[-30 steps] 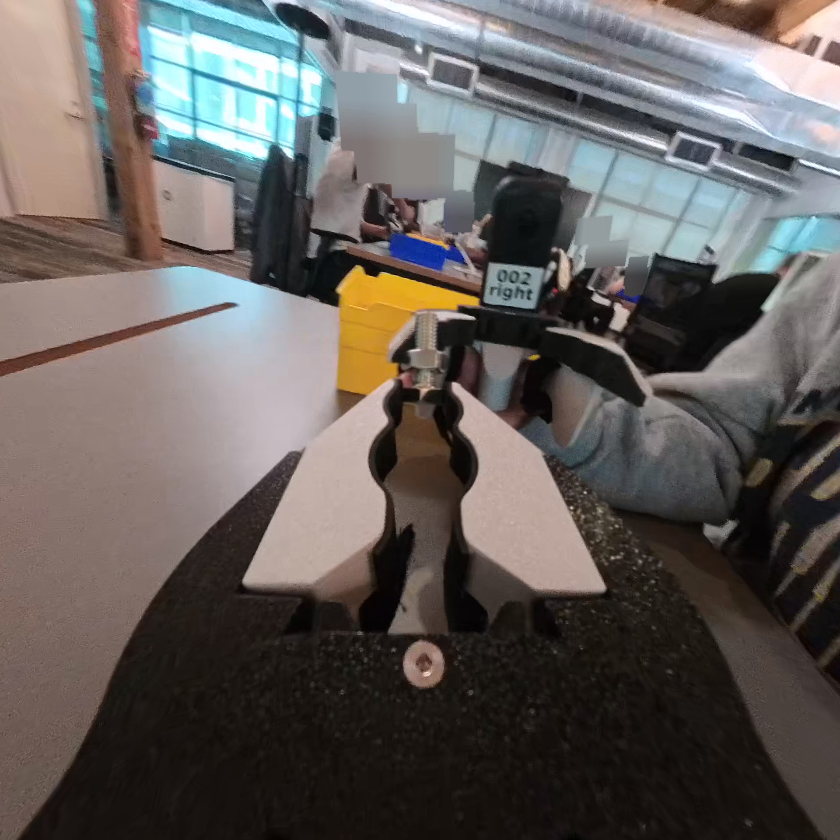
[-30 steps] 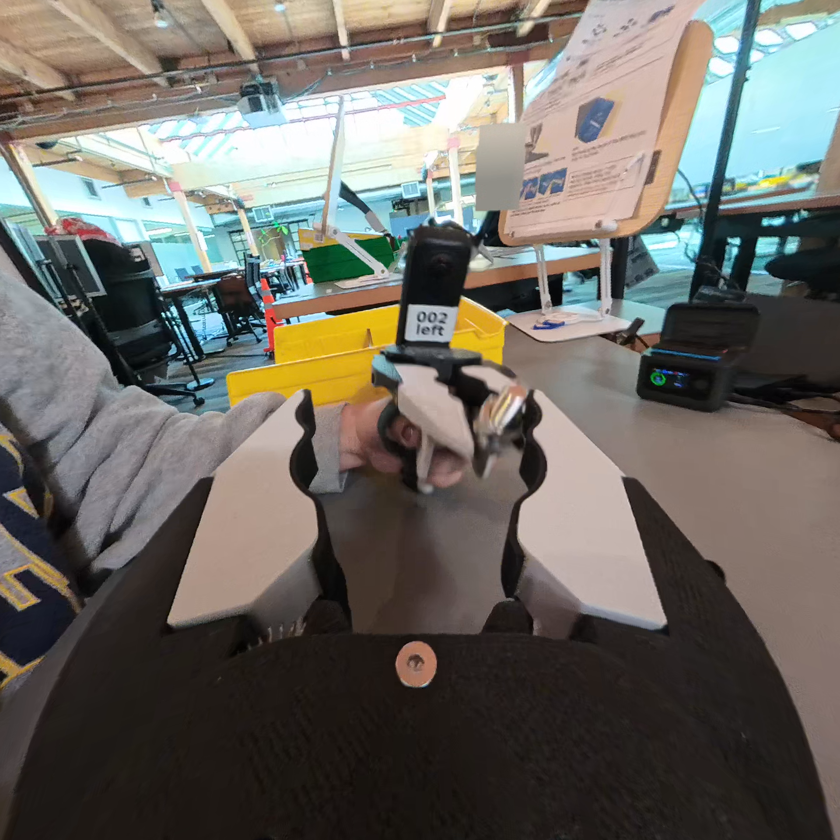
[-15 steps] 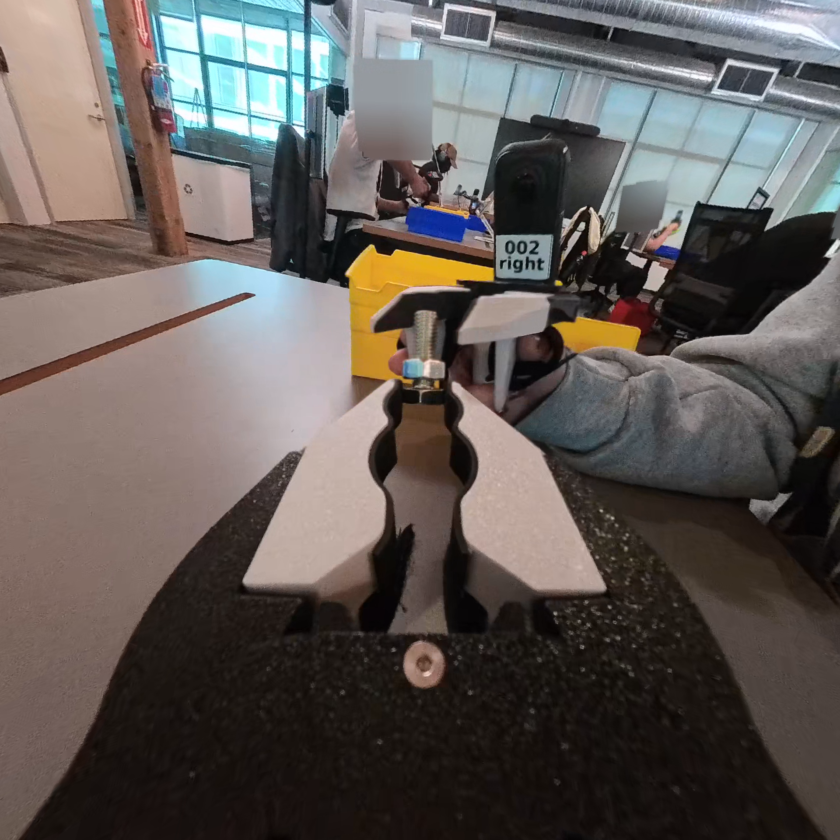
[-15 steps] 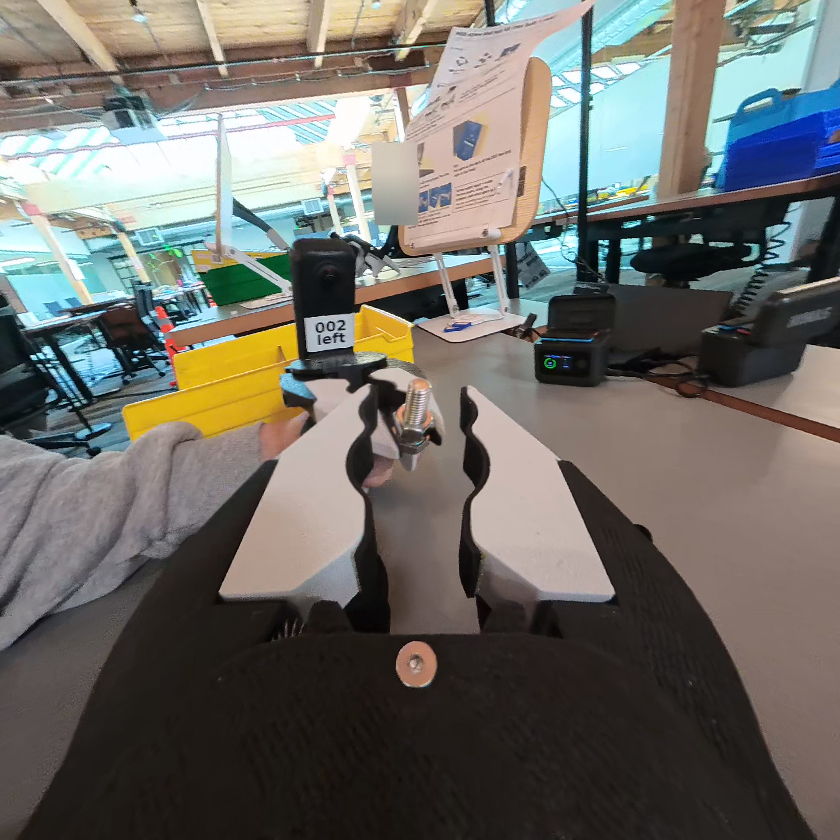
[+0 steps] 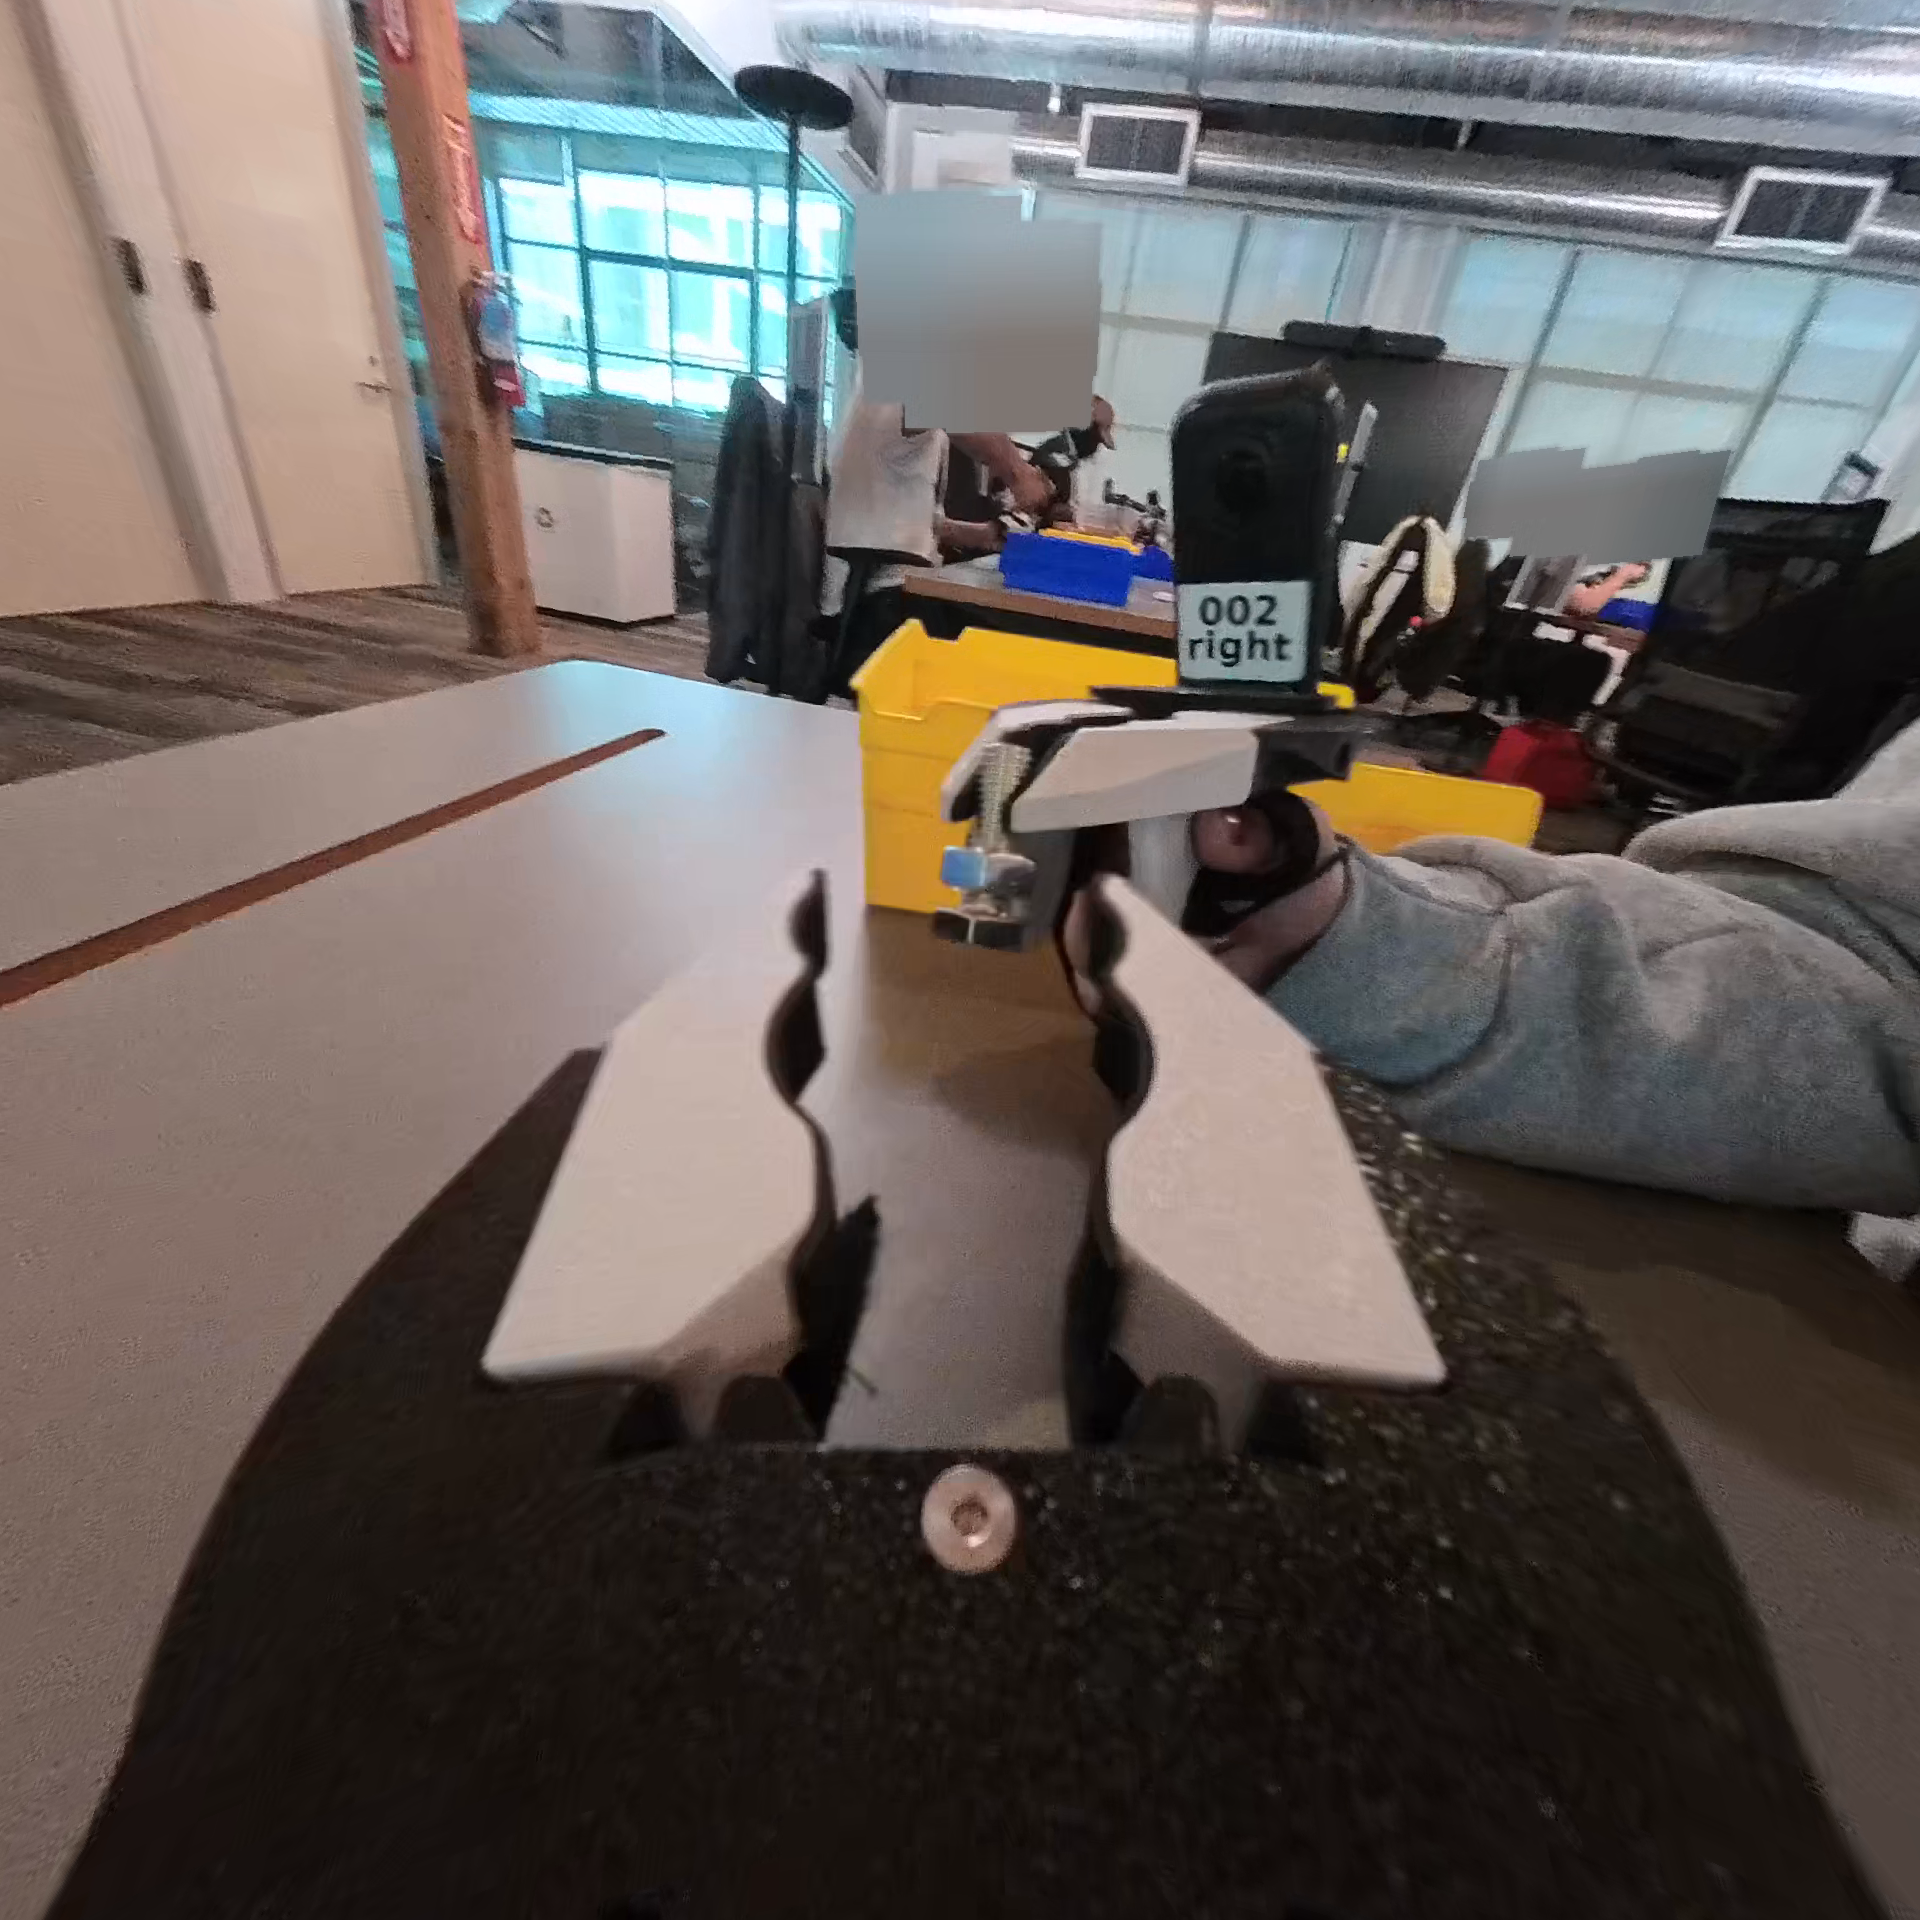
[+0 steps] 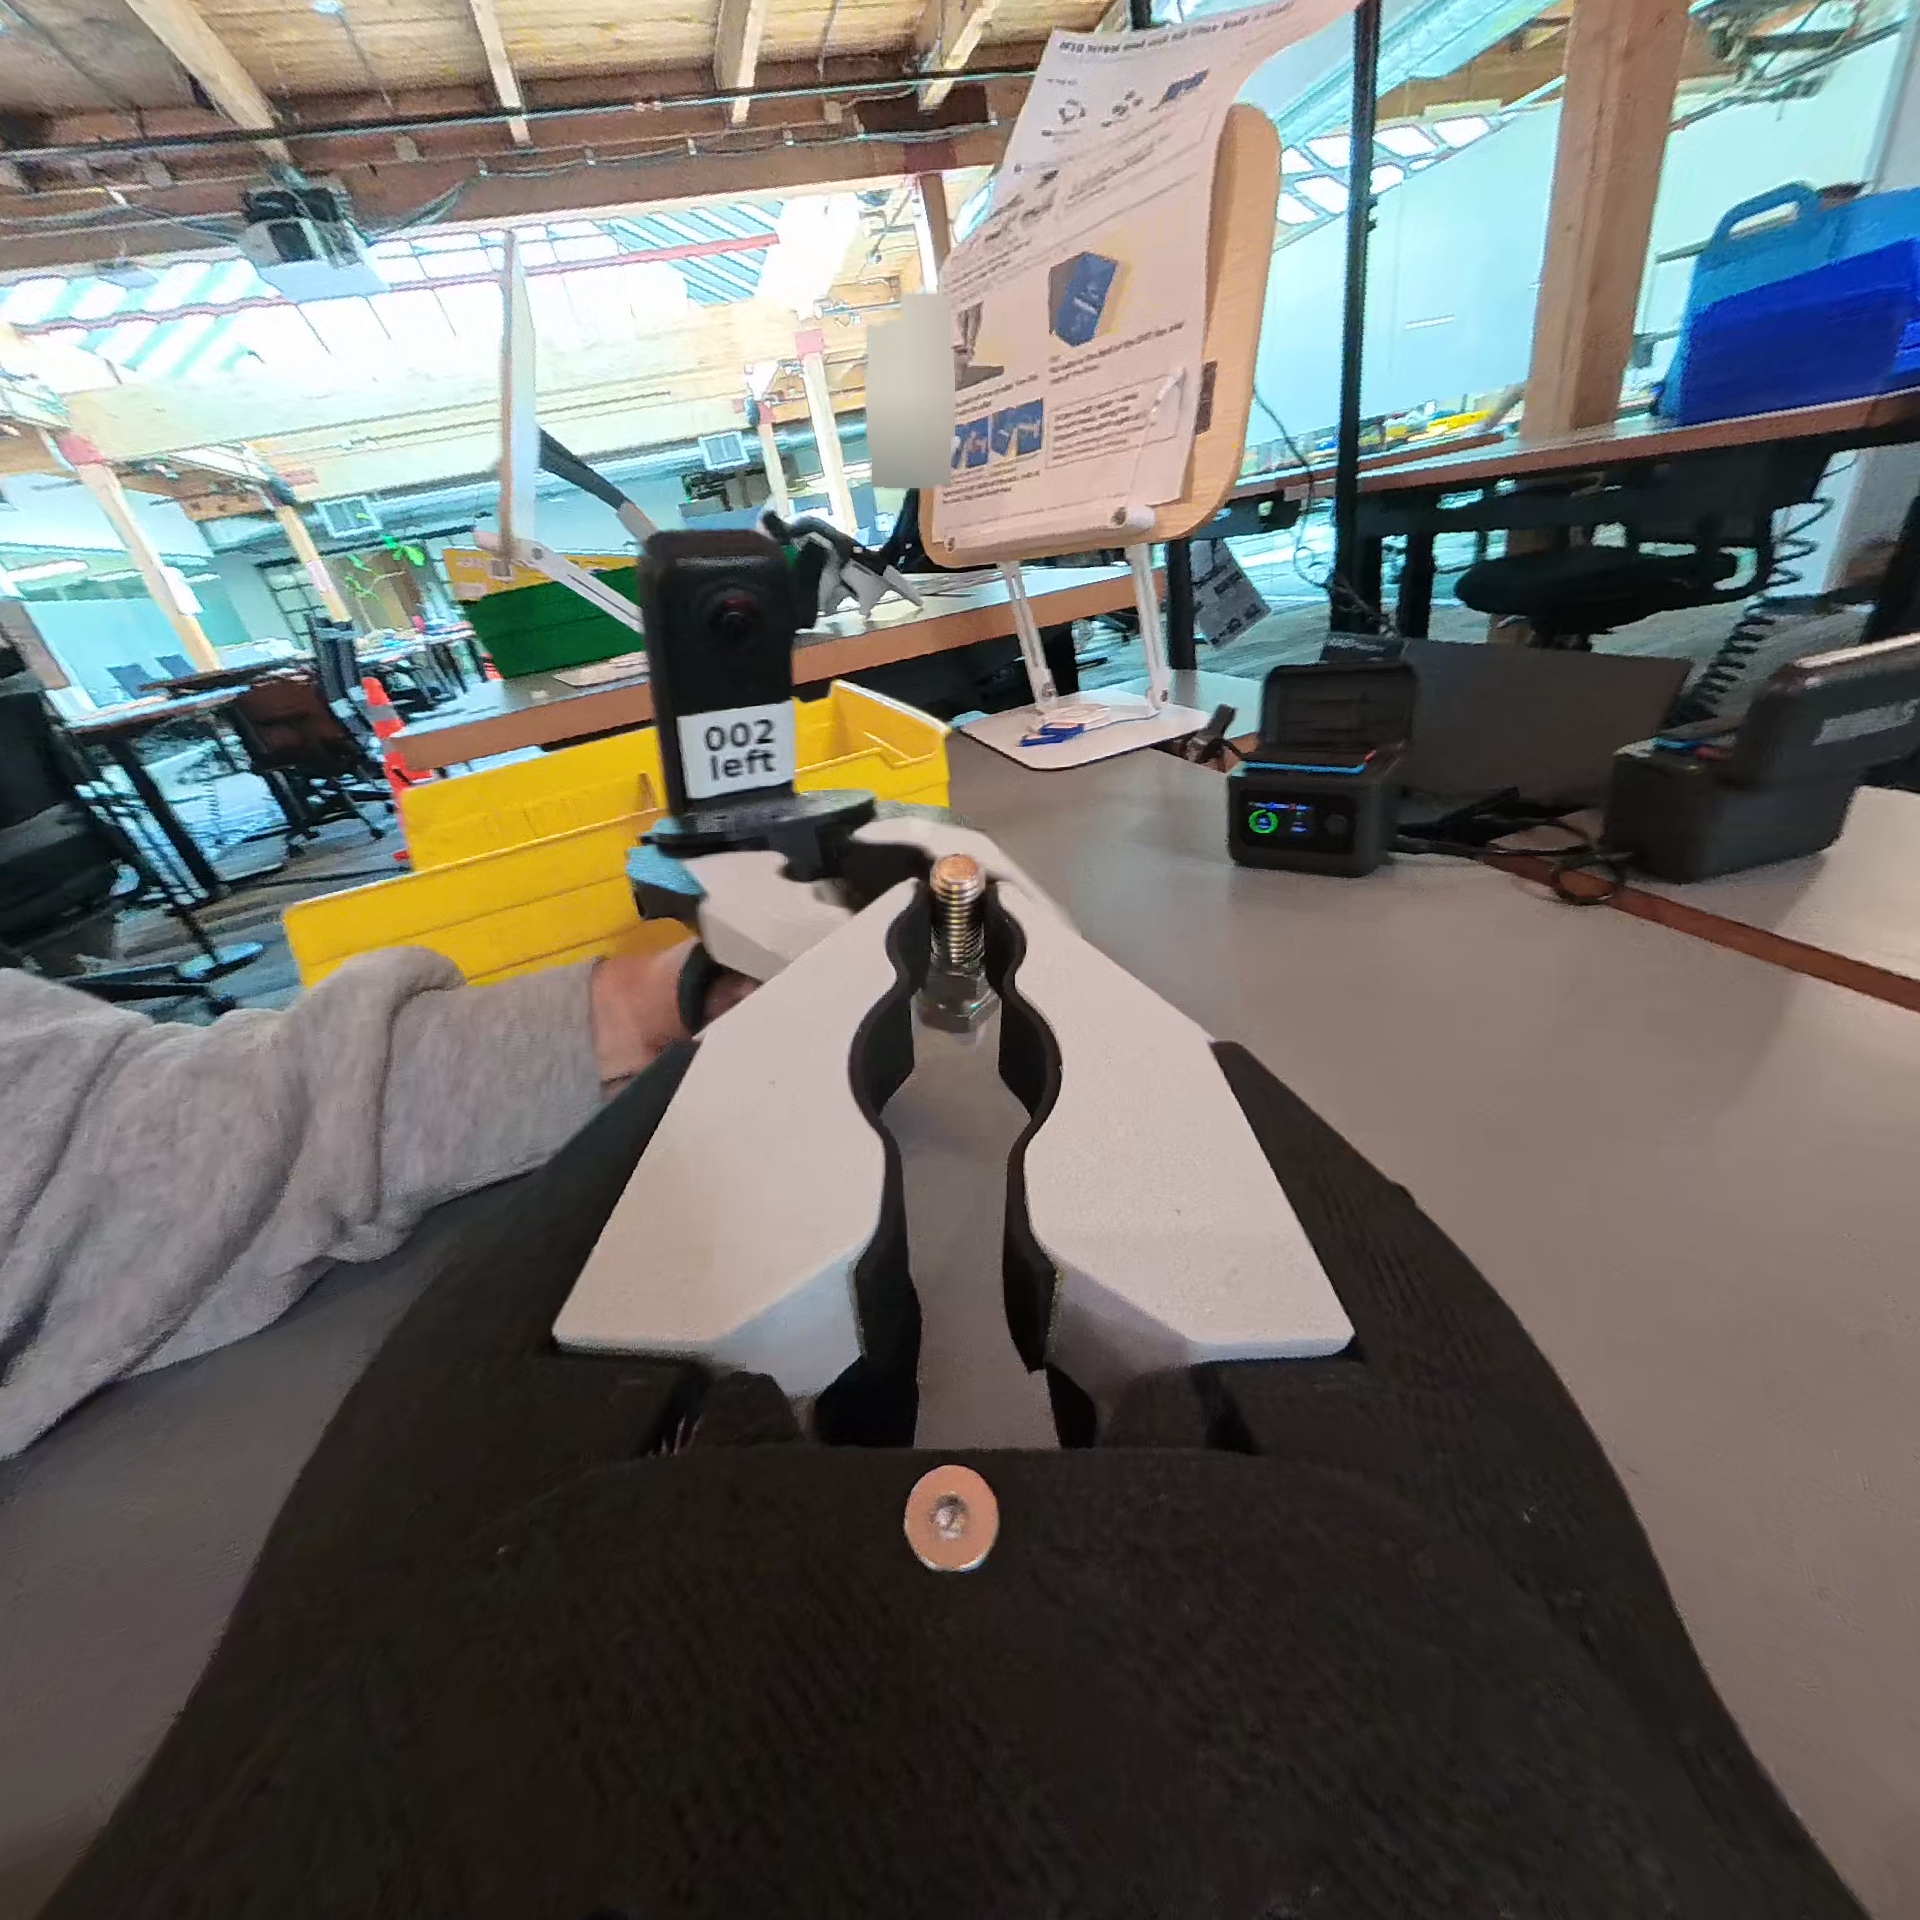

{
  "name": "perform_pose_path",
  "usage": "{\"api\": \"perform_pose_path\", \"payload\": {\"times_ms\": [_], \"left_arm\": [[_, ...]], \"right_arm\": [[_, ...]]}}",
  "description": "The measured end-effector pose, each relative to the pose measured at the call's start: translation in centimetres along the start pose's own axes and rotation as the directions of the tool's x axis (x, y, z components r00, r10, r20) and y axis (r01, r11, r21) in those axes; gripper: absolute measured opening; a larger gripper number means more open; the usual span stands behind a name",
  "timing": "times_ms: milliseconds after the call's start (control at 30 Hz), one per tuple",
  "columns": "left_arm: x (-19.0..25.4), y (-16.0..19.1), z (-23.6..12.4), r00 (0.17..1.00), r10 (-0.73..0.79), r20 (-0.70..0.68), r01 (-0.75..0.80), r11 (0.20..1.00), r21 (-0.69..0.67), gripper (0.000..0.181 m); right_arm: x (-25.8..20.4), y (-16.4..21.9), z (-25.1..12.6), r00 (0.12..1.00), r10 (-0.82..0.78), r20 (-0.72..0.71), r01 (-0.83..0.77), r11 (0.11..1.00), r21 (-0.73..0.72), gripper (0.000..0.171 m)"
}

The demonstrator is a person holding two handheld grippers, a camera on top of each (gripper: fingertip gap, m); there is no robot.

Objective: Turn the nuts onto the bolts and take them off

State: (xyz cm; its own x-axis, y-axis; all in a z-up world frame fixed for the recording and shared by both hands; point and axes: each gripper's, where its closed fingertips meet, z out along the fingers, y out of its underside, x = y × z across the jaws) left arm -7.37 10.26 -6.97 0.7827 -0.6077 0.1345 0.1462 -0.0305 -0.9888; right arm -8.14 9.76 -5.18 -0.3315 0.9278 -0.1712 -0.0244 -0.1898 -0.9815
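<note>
Grey table (image 5: 312, 1039), yellow bin (image 5: 914, 748) at 12 o'clock. Your left gripper (image 5: 951, 940) has just let go and now stands spread; your right gripper (image 6: 961, 935) has closed, pinching the bolt (image 6: 957, 914) upright above its nut (image 6: 954, 1003). Looks like a handover, so regrip for the next turn.

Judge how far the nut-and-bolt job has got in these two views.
Done: a nut sits threaded low on the bolt, near its head. In hand: the right gripper is shut on the bolt's threaded shaft; the left gripper is open, holding nothing. Left: taking the nut off.
</note>
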Motion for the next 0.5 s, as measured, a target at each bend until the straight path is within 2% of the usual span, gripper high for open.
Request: {"api": "perform_pose_path", "payload": {"times_ms": [33,67,167,267,333,500], "left_arm": [[-0.7,-0.2,-0.1,0.998,0.016,0.057,-0.016,1.000,0.005,0.075],[-1.5,-0.4,-0.1,0.993,0.034,0.115,-0.034,0.999,-0.005,0.093],[-3.4,-1.0,-1.5,0.956,0.128,0.263,-0.123,0.992,-0.037,0.121],[-5.1,-0.2,-2.1,0.896,0.248,0.369,-0.216,0.968,-0.127,0.123],[-5.9,0.5,-2.0,0.849,0.337,0.406,-0.286,0.941,-0.183,0.121],[-5.6,0.9,-1.3,0.805,0.431,0.408,-0.355,0.901,-0.250,0.114]], "right_arm": [[0.1,-0.2,-0.1,1.000,-0.011,-0.016,0.012,1.000,0.006,0.008],[0.2,-0.5,-0.2,1.000,-0.016,-0.026,0.016,1.000,0.017,0.008],[-0.3,-2.4,-0.8,0.999,-0.013,-0.048,0.015,0.999,0.044,0.008],[-1.0,-4.9,-2.4,0.991,-0.010,-0.134,0.010,1.000,0.001,0.008],[-1.6,-5.3,-4.4,0.982,-0.014,-0.189,-0.006,0.995,-0.104,0.008],[-1.7,-6.1,-12.3,0.922,-0.066,-0.380,-0.052,0.955,-0.293,0.008]]}}
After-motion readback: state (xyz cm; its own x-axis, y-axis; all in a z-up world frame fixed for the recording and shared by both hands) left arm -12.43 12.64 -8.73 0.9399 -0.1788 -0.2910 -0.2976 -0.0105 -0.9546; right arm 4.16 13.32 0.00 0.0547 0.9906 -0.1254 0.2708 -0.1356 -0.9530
